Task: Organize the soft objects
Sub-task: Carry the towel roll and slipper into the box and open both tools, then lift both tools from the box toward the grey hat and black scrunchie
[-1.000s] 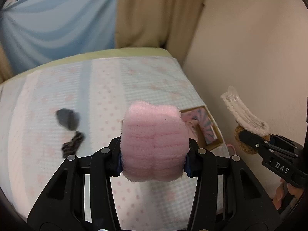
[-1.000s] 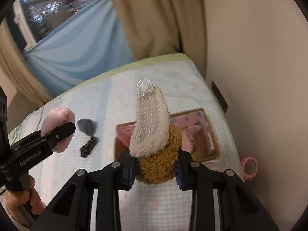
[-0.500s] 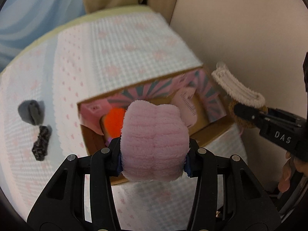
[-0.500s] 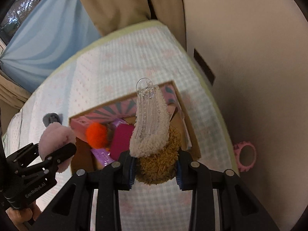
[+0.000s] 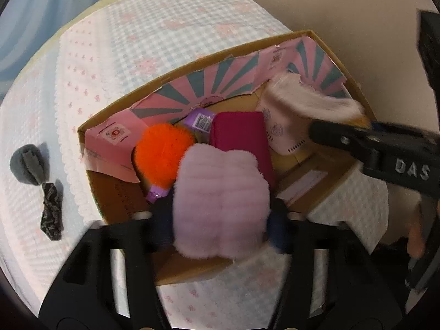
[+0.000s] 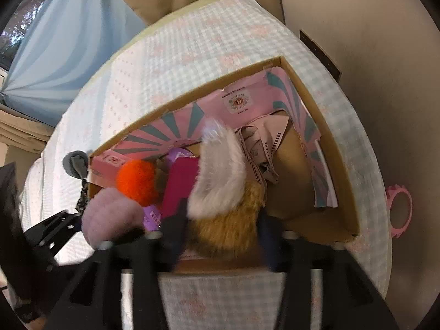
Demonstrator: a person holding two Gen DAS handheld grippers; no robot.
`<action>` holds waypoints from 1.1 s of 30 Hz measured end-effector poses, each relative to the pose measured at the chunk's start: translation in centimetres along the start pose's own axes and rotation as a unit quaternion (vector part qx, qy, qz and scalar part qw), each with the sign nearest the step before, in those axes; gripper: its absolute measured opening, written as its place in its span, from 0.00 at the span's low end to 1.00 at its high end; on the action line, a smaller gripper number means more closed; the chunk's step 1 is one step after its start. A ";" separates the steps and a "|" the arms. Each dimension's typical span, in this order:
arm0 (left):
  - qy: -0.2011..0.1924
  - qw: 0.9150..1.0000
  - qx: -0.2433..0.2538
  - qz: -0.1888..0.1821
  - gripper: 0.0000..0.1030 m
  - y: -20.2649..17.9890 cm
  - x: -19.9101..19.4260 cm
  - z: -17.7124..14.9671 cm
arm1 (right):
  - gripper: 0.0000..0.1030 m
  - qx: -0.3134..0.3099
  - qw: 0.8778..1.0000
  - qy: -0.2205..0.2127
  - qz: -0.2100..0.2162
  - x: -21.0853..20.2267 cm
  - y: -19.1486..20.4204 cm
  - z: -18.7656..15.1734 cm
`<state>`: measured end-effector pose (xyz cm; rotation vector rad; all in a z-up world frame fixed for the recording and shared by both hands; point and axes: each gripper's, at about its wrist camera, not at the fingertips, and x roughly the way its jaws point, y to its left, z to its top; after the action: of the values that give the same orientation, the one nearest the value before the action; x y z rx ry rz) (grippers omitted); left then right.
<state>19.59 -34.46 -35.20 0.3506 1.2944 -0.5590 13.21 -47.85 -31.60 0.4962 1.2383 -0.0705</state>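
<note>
My left gripper (image 5: 220, 217) is shut on a fluffy pink soft roll (image 5: 220, 200) and holds it over the near left part of an open cardboard box (image 5: 192, 63). My right gripper (image 6: 222, 233) is shut on a brown and white furry hair clip (image 6: 222, 192) over the box (image 6: 338, 165); it also shows in the left wrist view (image 5: 310, 101). Inside the box lie an orange pom-pom (image 5: 162, 156), a magenta pouch (image 5: 242, 137) and a purple packet (image 5: 200, 118).
The box stands on a bed with a checked cover (image 5: 165, 22), near the wall on the right. A grey sock ball (image 5: 27, 165) and a dark scrunchie (image 5: 51, 211) lie on the bed left of the box. A pink ring (image 6: 398, 209) lies by the bed's right edge.
Both grippers have moved forward and down over the box, still holding their items. The box now fills the middle of both views.
</note>
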 end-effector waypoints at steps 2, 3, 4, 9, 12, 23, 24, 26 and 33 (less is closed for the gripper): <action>0.003 1.000 0.008 0.022 1.00 0.1 0.0 -0.3 | 0.97 0.000 1.000 -0.009 -0.010 0.0 0.1 0.0; -0.003 0.999 0.016 0.032 1.00 0.3 -0.3 -0.5 | 1.00 -0.001 1.000 -0.016 -0.011 -0.2 0.1 0.0; -0.002 0.999 0.019 0.032 1.00 0.3 -0.4 -0.6 | 1.00 -0.001 1.000 -0.019 -0.014 -0.2 0.2 0.1; -0.005 1.000 0.006 0.025 1.00 1.6 -1.6 -1.1 | 1.00 0.004 0.999 -0.033 -0.024 -1.3 0.0 0.0; -0.017 1.000 -0.012 0.019 1.00 2.2 -2.8 -1.4 | 1.00 -0.009 0.999 -0.042 -0.033 -2.3 0.6 0.1; -0.090 0.995 -0.031 0.017 1.00 3.0 -10.0 -2.4 | 1.00 -0.059 0.992 -0.104 -0.039 -9.6 5.7 -0.9; -0.099 0.994 -0.037 0.018 1.00 3.2 -11.1 -2.6 | 1.00 -0.065 0.991 -0.108 -0.037 -10.4 6.4 -1.1; -0.117 0.992 -0.049 0.020 1.00 3.7 -13.4 -3.1 | 1.00 -0.078 0.989 -0.117 -0.037 -12.0 7.9 -1.7; -0.170 0.982 -0.071 0.039 1.00 6.3 -21.1 -6.1 | 1.00 -0.118 0.979 -0.158 -0.046 -17.5 13.1 -4.7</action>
<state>14.72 -21.97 -16.72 0.1771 0.9800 -0.4341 7.32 -38.00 -12.45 0.2108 0.9416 -0.0760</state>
